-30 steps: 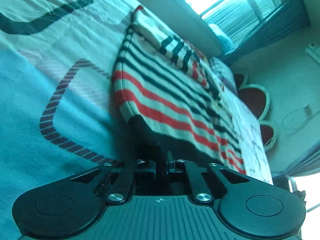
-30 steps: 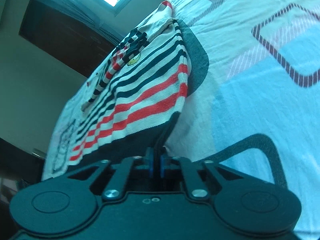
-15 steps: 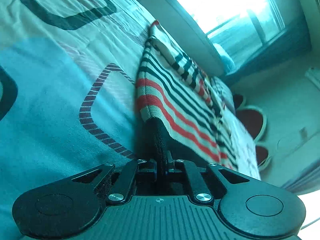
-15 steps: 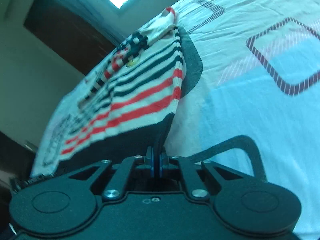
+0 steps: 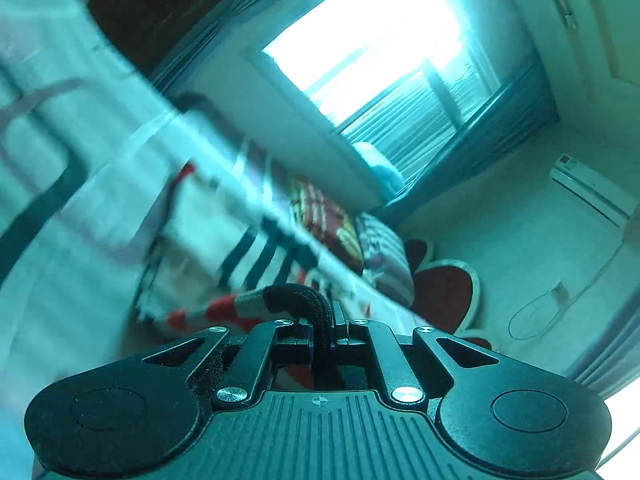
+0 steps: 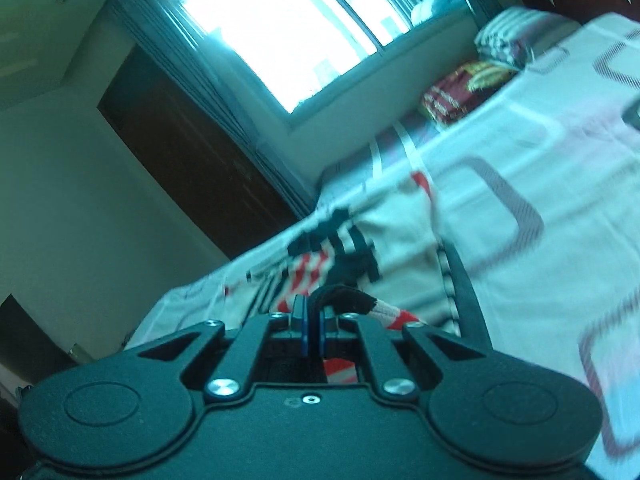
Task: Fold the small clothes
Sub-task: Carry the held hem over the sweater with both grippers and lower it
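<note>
Left wrist view: left gripper (image 5: 326,320) fingers clamped on the dark hem of the striped sweater (image 5: 256,248). A second ago that hem lay flat on the bed (image 5: 60,280); now both corners are lifted off it and carried toward the collar, so the fold is under way. Right wrist view: right gripper (image 6: 314,316) likewise clamped on the hem. Only this view shows the dark wardrobe beyond the bed; only the left shows the wall air conditioner.
</note>
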Demonstrator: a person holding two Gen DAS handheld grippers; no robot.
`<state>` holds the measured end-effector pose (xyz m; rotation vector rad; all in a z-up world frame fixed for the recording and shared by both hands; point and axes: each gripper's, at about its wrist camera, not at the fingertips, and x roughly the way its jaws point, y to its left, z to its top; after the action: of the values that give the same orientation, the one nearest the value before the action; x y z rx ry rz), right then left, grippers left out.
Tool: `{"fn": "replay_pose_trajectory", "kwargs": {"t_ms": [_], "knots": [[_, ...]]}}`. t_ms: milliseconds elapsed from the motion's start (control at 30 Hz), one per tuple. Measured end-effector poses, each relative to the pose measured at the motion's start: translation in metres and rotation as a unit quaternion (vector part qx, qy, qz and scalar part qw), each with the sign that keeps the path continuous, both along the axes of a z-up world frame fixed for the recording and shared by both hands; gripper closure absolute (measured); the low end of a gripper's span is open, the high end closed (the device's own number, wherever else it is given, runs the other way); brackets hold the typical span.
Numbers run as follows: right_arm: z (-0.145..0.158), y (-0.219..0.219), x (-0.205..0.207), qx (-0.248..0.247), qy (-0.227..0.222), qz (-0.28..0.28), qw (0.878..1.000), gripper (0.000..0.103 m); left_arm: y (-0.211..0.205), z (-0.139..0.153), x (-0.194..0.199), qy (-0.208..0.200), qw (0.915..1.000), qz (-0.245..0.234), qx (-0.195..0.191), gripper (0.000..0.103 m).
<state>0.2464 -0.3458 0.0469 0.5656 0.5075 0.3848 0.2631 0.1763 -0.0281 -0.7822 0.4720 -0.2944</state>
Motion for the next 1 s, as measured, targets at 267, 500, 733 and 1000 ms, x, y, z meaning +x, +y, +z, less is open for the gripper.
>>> {"fn": "replay_pose_trajectory", "kwargs": {"t_ms": [267,500,733,1000], "knots": [[0.017,0.003,0.130,0.026,0.013,-0.014,0.999,0.097,0.002,0.020,0.130,0.011,0.9996,-0.004,0.024,0.096],[-0.040,0.010,0.239,0.034,0.071,-0.006,0.997,0.097,0.006,-0.021,0.233,0.072,0.9961,-0.004,0.051,0.096],[-0.113,0.010,0.324,0.028,0.138,0.005,0.990,0.089,0.012,-0.086,0.304,0.154,0.9876,0.015,0.027,0.096],[-0.099,-0.007,0.311,0.026,0.060,-0.013,0.998,0.053,-0.002,-0.082,0.305,0.090,0.9947,0.005,0.051,0.036]]}}
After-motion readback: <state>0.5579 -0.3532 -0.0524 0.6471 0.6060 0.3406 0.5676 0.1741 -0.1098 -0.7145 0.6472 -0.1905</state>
